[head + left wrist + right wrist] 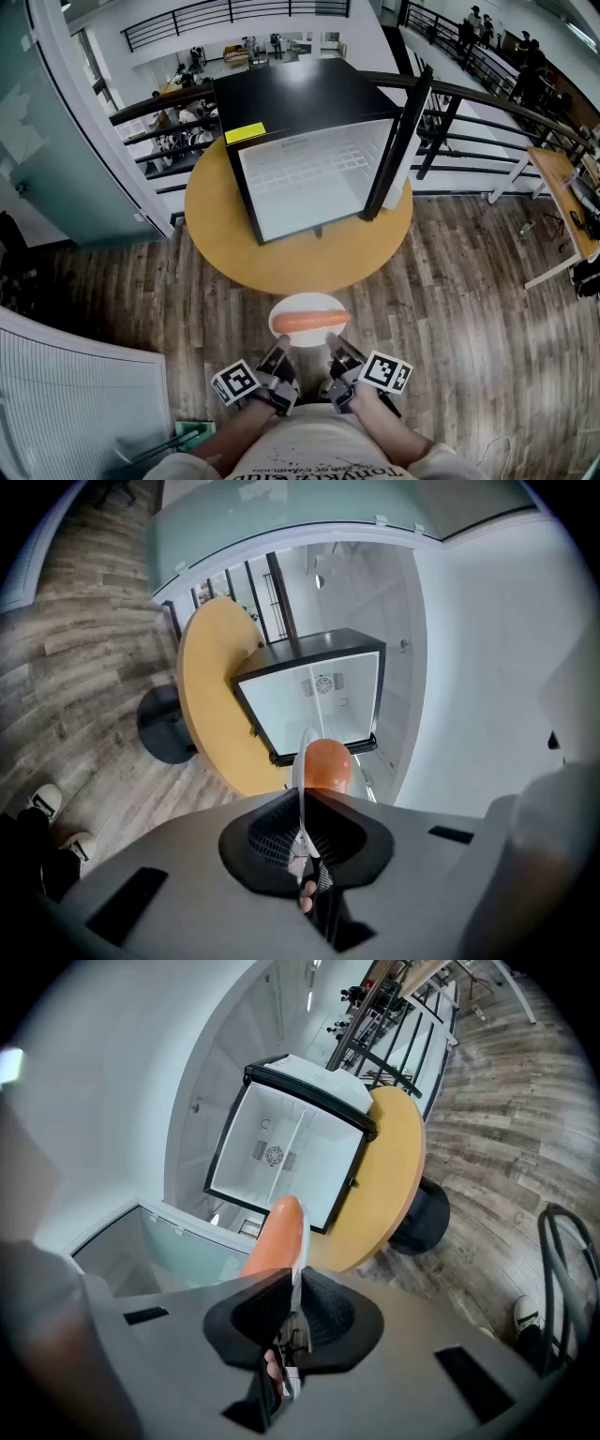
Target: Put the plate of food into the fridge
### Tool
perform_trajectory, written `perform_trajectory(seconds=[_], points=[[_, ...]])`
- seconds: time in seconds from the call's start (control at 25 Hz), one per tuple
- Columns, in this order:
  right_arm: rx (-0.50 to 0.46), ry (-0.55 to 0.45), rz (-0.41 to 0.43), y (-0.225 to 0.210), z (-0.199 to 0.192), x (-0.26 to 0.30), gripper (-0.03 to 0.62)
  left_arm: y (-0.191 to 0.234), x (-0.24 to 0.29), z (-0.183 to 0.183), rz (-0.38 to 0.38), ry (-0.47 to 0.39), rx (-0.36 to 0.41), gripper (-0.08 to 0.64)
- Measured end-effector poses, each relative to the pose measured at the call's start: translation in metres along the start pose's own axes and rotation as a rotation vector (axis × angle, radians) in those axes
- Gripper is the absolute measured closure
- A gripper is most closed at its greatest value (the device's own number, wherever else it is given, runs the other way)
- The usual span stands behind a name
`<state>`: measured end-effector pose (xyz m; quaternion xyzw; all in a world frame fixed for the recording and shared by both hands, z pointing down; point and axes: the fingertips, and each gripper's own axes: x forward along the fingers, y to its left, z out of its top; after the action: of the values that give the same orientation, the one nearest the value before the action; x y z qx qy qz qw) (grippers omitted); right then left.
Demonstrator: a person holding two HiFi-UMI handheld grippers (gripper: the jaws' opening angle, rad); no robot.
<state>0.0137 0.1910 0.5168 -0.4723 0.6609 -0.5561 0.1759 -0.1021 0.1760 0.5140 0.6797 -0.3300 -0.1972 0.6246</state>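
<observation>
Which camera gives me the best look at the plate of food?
The head view: the plate shows whole from above, the orange food lying across it, the left tool and right tool clamped on its near rim. Both gripper views show it only edge-on, a thin white rim between shut jaws.
</observation>
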Motion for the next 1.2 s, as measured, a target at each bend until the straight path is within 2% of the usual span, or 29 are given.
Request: perform_trajectory(seconds=[0.36, 0.48, 0.64, 0.76, 0.8, 0.92, 1.08, 1.2], points=[[0.002, -0.004, 0.003, 0.0, -0.002, -0.004, 0.542, 0.0, -0.003, -0.003, 0.003, 0.005, -0.004, 0.528], [-0.01, -0.007, 0.002, 0.001, -0.003, -0.005, 0.543, -0.009, -0.002, -0.004, -0.061, -0.001, -0.022, 0.528], [-0.007, -0.011, 0.004, 0.002, -0.008, -0.005, 0.543, 0.001, -0.009, -0.003, -0.01, -0.001, -0.009, 0.528], [-0.005, -0.01, 0.003, 0.005, -0.012, -0.004, 0.543, -0.014, -0.008, -0.002, -0.101, -0.007, -0.047, 0.528], [-0.004, -0.01, 0.003, 0.006, -0.013, -0.004, 0.543, -0.013, -0.01, -0.002, -0.097, -0.007, -0.049, 0.528], [0.001, -0.016, 0.0, 0.007, -0.02, -0.003, 0.543, 0.006, -0.021, 0.001, -0.01, 0.009, -0.019, 0.528], [-0.005, -0.029, -0.011, 0.01, -0.029, 0.001, 0.543, 0.005, -0.026, 0.008, -0.041, 0.023, -0.025, 0.528], [-0.003, -0.041, -0.013, 0.015, -0.038, 0.003, 0.543, 0.01, -0.036, 0.014, -0.025, 0.039, -0.013, 0.528]])
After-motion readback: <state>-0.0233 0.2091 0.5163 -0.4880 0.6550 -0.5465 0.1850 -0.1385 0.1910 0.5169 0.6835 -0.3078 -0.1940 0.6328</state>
